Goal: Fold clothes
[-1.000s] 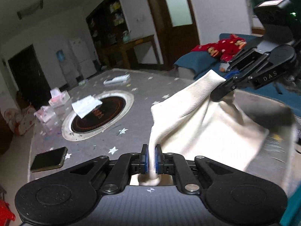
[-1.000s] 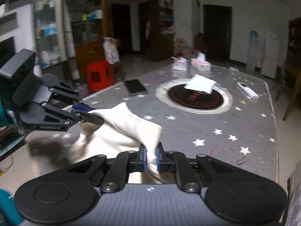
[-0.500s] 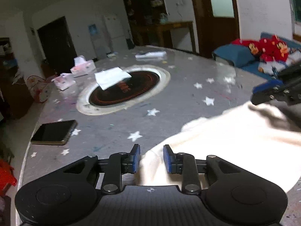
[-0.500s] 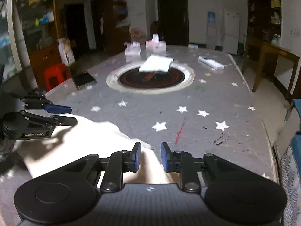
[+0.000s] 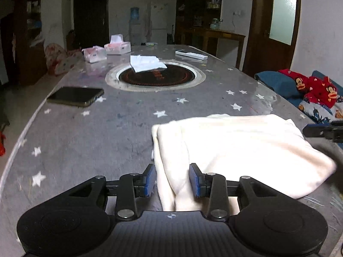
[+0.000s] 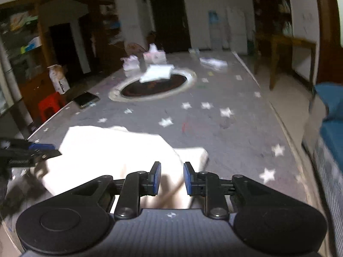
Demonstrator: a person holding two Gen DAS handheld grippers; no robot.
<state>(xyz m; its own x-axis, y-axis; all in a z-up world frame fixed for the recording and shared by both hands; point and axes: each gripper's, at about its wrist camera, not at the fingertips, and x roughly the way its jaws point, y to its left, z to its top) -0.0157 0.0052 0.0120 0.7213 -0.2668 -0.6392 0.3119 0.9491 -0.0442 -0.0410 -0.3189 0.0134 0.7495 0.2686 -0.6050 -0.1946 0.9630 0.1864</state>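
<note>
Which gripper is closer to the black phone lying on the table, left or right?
Left. The phone lies ahead and left of the left gripper, on its side of the cream garment. The right gripper sits across the garment, farther away.

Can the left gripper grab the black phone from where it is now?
Probably yes. The left gripper is open, and only bare table lies between it and the phone, ahead to its left. The cream cloth isn't in the way.

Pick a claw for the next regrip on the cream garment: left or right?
Left, probably. The left claw is open with the cream garment lying in a thick bunch between its pads. The right claw is open too, but only a thin edge of cloth lies near it.
</note>
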